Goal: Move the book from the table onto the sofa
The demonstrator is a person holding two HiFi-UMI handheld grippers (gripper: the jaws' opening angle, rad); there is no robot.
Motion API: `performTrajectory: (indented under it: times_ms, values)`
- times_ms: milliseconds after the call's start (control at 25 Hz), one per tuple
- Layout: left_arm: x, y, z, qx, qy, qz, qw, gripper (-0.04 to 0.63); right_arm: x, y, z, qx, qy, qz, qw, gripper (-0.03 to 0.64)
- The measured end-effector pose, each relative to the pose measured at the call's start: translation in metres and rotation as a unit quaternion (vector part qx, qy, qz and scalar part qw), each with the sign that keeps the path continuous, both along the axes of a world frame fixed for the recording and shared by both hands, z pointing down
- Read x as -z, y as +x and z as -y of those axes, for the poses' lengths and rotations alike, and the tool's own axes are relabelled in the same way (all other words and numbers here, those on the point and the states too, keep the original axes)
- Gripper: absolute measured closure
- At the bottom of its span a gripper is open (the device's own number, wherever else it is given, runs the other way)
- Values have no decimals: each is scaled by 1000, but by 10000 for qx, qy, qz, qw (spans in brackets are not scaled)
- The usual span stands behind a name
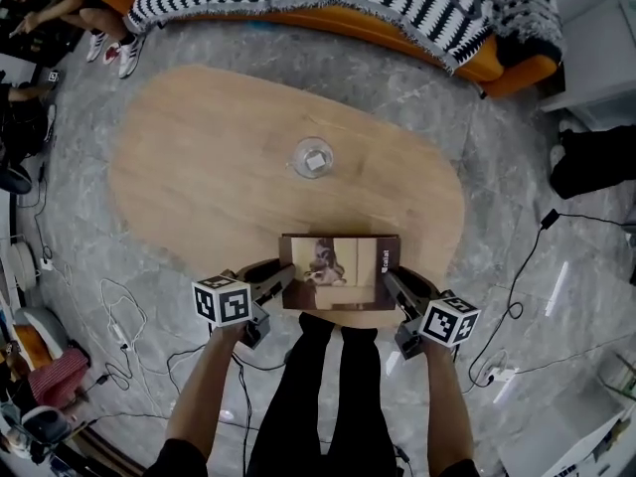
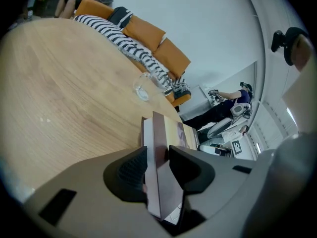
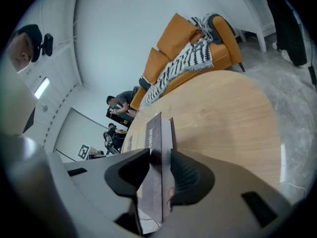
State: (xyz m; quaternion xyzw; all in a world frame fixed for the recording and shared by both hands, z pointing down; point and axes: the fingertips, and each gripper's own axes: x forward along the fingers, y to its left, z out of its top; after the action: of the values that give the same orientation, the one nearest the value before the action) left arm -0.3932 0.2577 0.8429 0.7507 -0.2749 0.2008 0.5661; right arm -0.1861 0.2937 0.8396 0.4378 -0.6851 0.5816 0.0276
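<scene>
Early days: the left gripper [image 1: 285,276] and right gripper [image 1: 391,282] each pinch a side edge of the brown picture-cover book [image 1: 340,271] at the oval wooden table's [image 1: 199,167] near edge. The whole trip to the orange sofa [image 1: 502,66] is left.

The left gripper [image 2: 157,156] is clamping the book [image 2: 167,131] by its edge above the wooden table [image 2: 64,93]. A glass [image 2: 142,89] is standing at eleven o'clock from the book, the orange sofa [image 2: 148,36] lying beyond.

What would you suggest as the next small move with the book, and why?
Probably carry the book forward toward the sofa, clear of the glass: left gripper and right gripper each clamp one edge, and the glass stands on the table between.
</scene>
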Motion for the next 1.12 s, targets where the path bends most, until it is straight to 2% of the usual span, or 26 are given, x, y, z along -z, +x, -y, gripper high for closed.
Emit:
performTrajectory:
  times_ms: [360,640,1120]
  values:
    - [78,12,-6,99,240,-18,9997,451,77,14,-2,32,259,-20,9997,472]
    - [123,22,-10,104,339,20,9994,451,119,24,-11,-170,364,35,9992,472]
    - [281,48,-21,-27,933,-162,9955,451,276,49,-32,-532,1004,25,9935,474]
